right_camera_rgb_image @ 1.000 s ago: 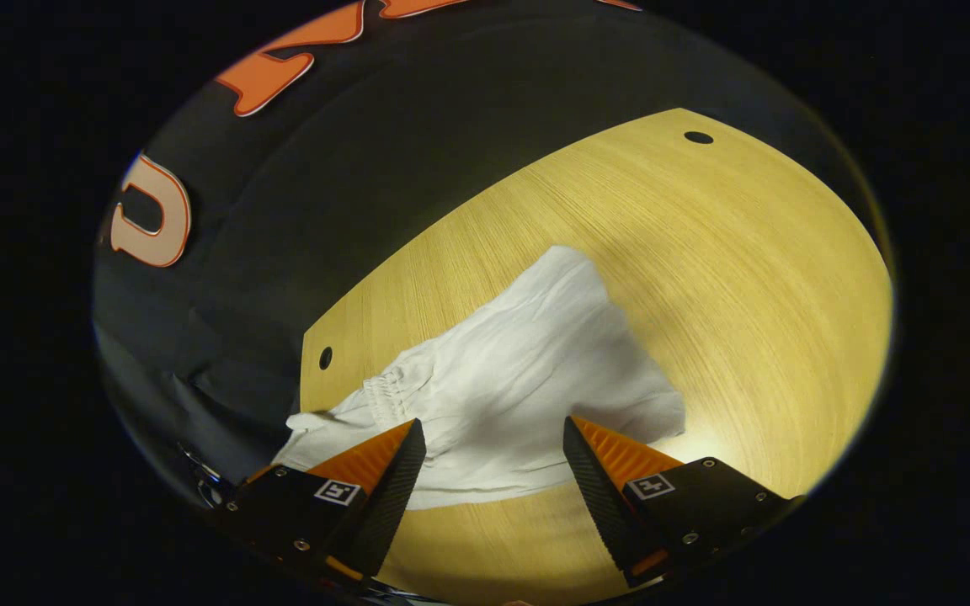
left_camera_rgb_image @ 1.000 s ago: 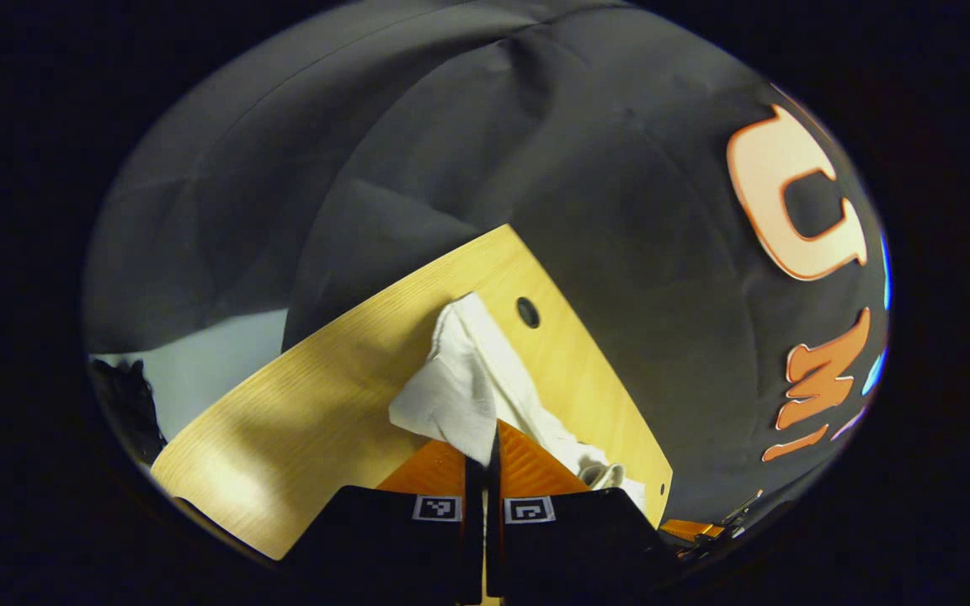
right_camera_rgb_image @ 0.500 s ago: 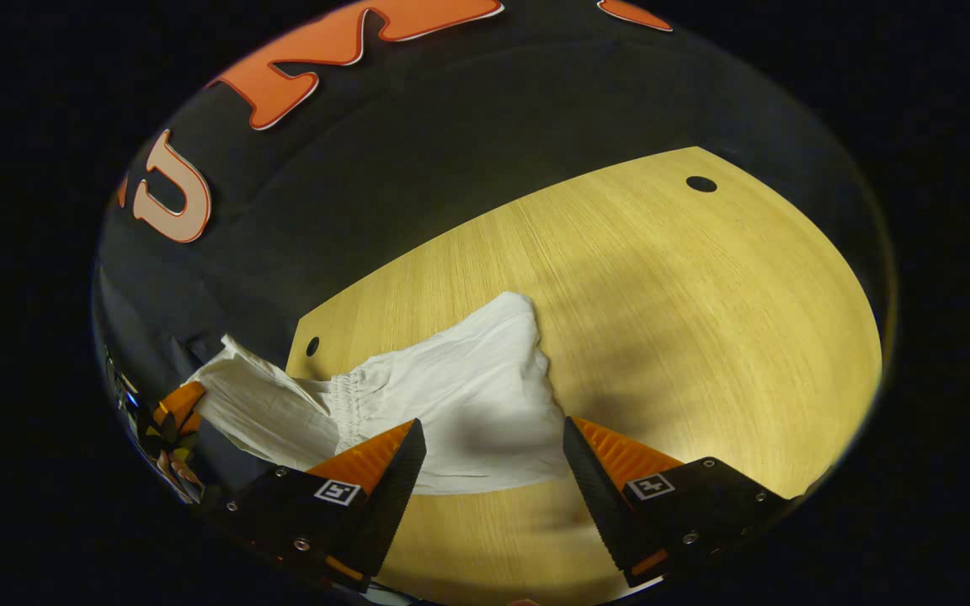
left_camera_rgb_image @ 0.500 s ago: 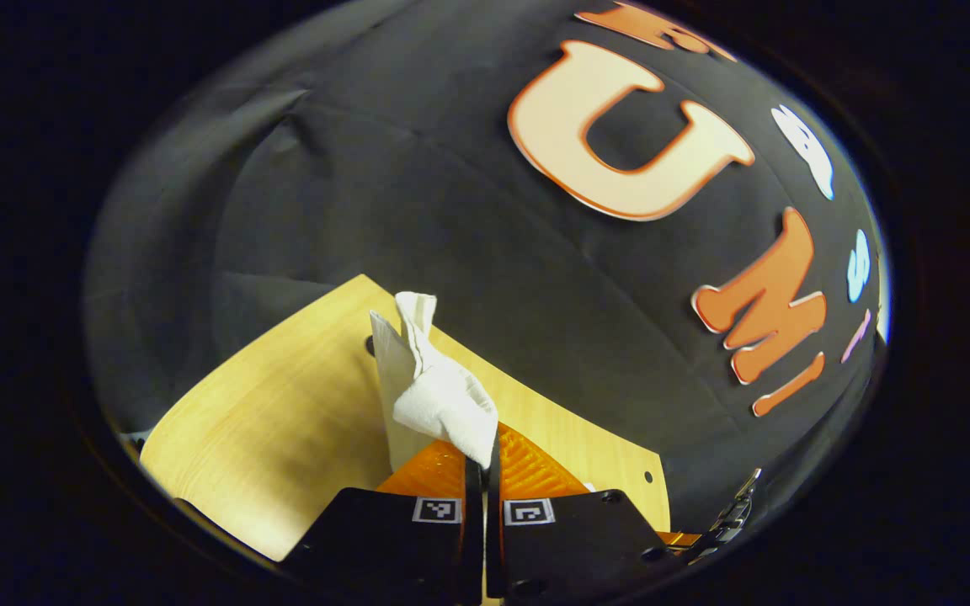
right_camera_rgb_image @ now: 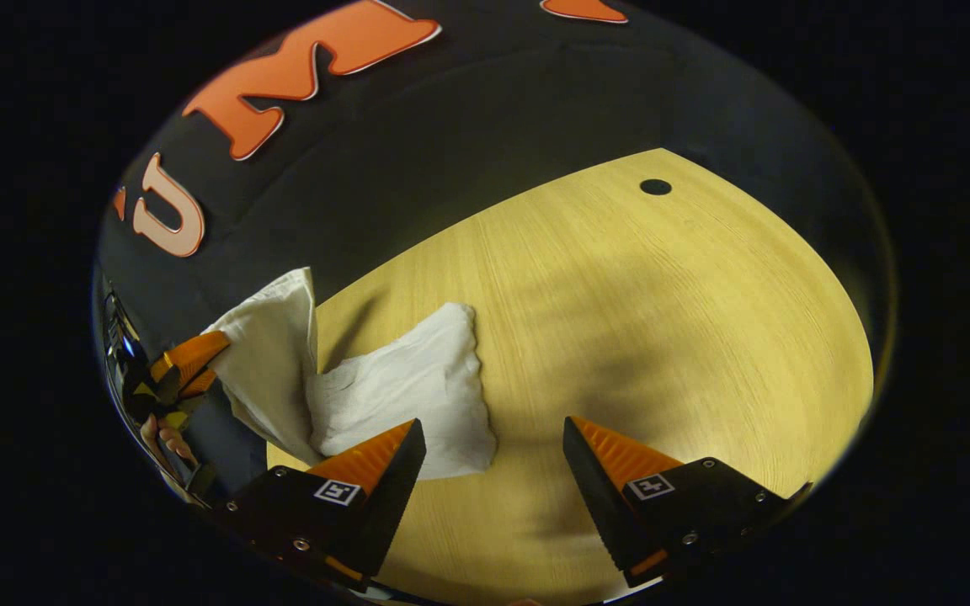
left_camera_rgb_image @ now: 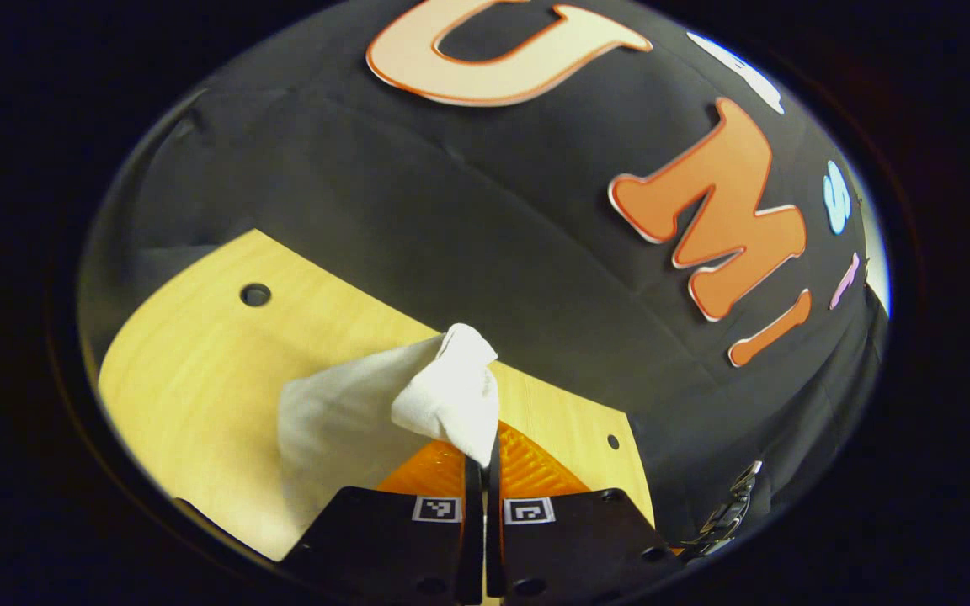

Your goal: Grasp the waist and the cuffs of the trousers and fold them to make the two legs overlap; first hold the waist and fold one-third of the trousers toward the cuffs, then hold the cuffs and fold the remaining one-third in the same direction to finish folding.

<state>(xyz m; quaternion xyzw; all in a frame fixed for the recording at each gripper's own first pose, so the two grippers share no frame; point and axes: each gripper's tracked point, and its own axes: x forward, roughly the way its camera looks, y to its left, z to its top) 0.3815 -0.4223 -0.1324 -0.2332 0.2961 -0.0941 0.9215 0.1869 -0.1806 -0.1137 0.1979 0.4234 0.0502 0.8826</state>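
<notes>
The left gripper (left_camera_rgb_image: 485,459) has its fingers pressed together on an end of the white, crinkled cloth trousers (left_camera_rgb_image: 350,412), which rise as a bunched fold from the tips and drape down to the pale wooden table (left_camera_rgb_image: 190,370). In the right gripper view, that same gripper (right_camera_rgb_image: 186,362) appears at the far left, holding the cloth up off the table, while the rest of the trousers (right_camera_rgb_image: 405,391) lies in a heap on the table (right_camera_rgb_image: 662,337), just left of and beyond the right gripper (right_camera_rgb_image: 493,454), whose fingers stand wide apart with nothing between them. The cloth's long axis runs from the lifted end at the left down toward the heap; I judge the right gripper the nearer one to the resting part, so it should reach slightly left and forward.
</notes>
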